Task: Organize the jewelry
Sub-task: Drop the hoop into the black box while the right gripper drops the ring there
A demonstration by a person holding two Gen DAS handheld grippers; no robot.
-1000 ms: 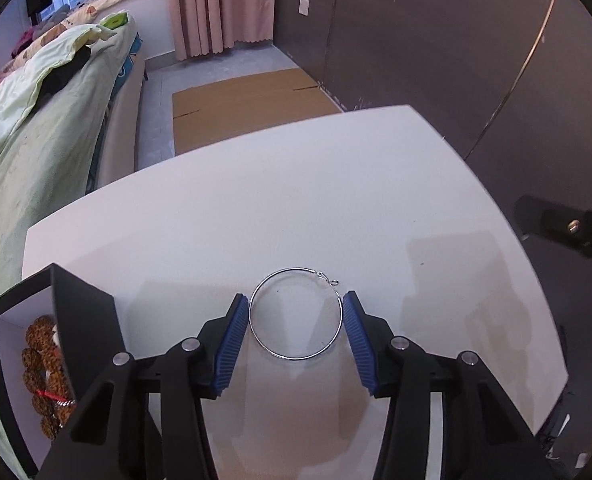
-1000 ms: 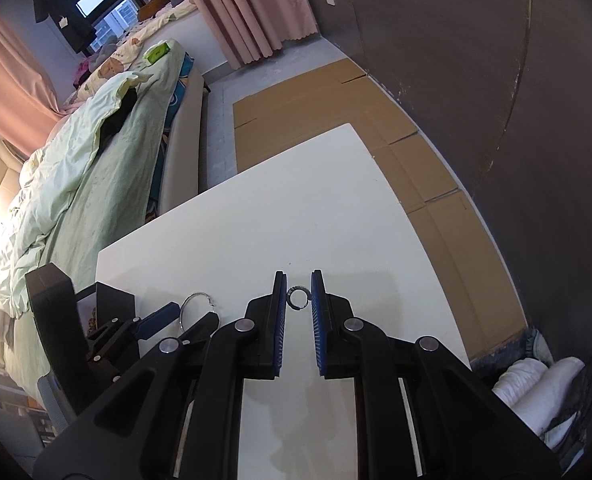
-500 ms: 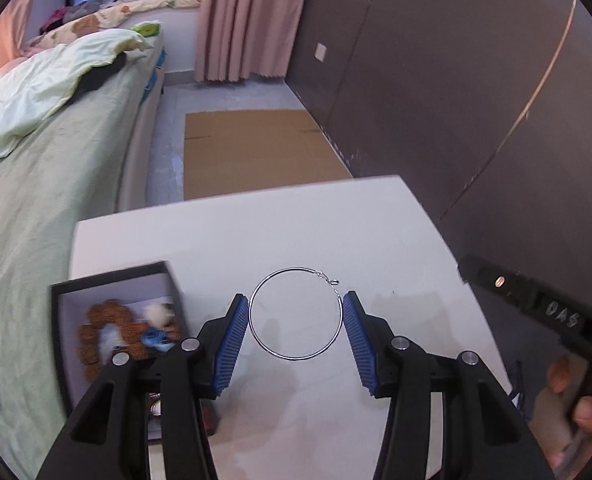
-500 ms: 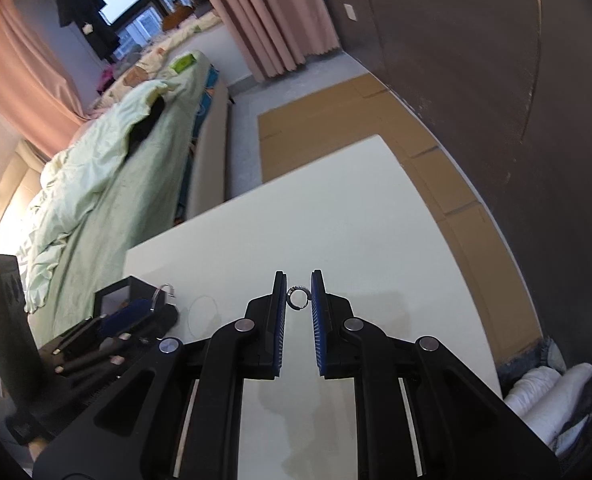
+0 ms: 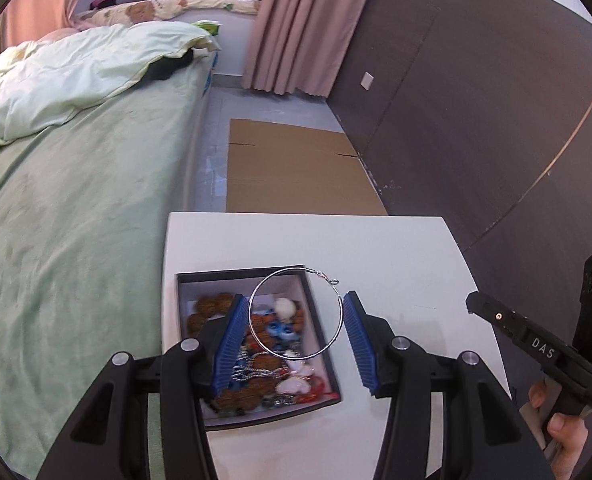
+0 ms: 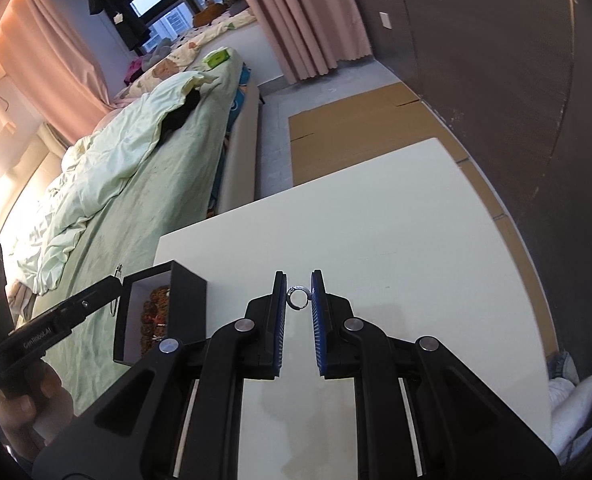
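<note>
Left tongs [image 5: 296,322] clamped across wide hoop [image 5: 296,314], pads pressing its two sides; hoop carried above open box [image 5: 320,344], over the far right part of it. Right tongs [image 6: 298,300] nearly together, pinching small ring [image 6: 298,298] between pad tips, held over the desk [image 6: 396,240] just right of the box.

Hoop: thin wire, light, likely springy and easy to bend or pop free if squeezed harder; clasp at upper right best kept clear of pads. Ring: tiny, hard, smooth, apt to slip or roll once released; best let go low inside the box.

Box near the desk's left edge, close to the near left corner, already crowded with beads and pendants; little bare floor left inside, walls low. Bed [image 5: 75,220] directly beyond that left edge, so anything dropped there may be lost in the bedding. Right half and far side of desk bare, ample room to swing either hand; cardboard [image 5: 296,168] on floor past far edge.
</note>
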